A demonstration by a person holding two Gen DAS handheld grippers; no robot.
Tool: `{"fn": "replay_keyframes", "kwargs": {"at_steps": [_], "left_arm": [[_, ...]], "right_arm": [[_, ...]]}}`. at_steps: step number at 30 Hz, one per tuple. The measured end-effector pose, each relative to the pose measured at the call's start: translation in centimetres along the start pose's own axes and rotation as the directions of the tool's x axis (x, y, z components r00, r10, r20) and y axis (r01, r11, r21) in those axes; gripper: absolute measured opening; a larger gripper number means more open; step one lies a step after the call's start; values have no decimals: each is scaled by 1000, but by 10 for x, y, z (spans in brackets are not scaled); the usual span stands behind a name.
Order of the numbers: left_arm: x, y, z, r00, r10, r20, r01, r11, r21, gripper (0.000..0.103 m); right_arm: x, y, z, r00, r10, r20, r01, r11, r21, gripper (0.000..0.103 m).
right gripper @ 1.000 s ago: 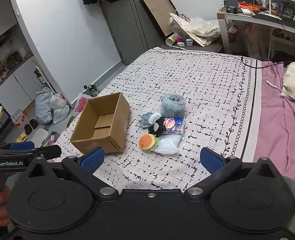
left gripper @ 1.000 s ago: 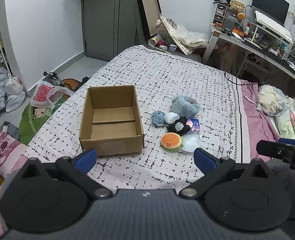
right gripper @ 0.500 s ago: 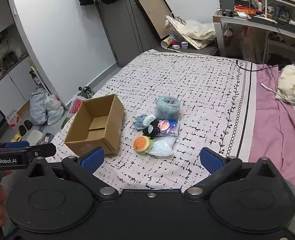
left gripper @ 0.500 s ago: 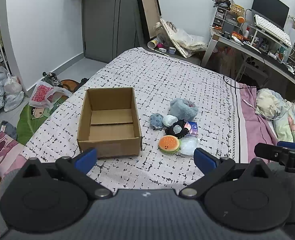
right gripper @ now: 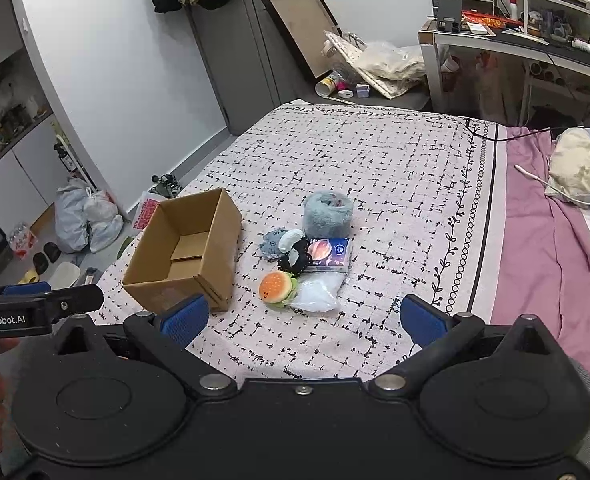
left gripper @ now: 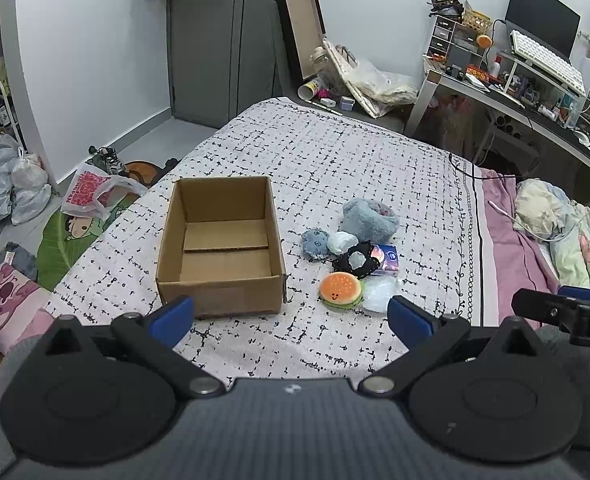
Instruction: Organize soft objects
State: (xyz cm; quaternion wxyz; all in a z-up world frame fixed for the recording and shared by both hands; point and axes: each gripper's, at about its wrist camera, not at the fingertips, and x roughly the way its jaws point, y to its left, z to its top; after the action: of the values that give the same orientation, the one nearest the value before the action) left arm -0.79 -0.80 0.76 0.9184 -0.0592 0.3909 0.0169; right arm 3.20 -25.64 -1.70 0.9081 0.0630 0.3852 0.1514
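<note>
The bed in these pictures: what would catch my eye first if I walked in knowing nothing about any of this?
Probably the open cardboard box, empty, sitting on the patterned bedspread. Just to its right lies a small heap of soft toys, with an orange burger toy at the near edge and a fluffy blue pouch at the far edge. Nearest the camera, blue-tipped fingers spread wide apart, holding nothing.

Matt cardboard box (left gripper: 221, 248); fuzzy plush (left gripper: 369, 220)

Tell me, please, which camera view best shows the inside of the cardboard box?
The left wrist view: it looks straight into the cardboard box, showing its bare floor and inner flap. The right wrist view sees the box obliquely, its near wall hiding some floor.
</note>
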Motion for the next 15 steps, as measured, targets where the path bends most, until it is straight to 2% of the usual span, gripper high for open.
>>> {"fn": "replay_keyframes", "kwargs": {"at_steps": [15], "left_arm": [[16,-2,0,1000,6,-6,-7,1000,-23,102]], "right_arm": [[20,-10,-1,1000,2,-21,-1,1000,18,103]]}}
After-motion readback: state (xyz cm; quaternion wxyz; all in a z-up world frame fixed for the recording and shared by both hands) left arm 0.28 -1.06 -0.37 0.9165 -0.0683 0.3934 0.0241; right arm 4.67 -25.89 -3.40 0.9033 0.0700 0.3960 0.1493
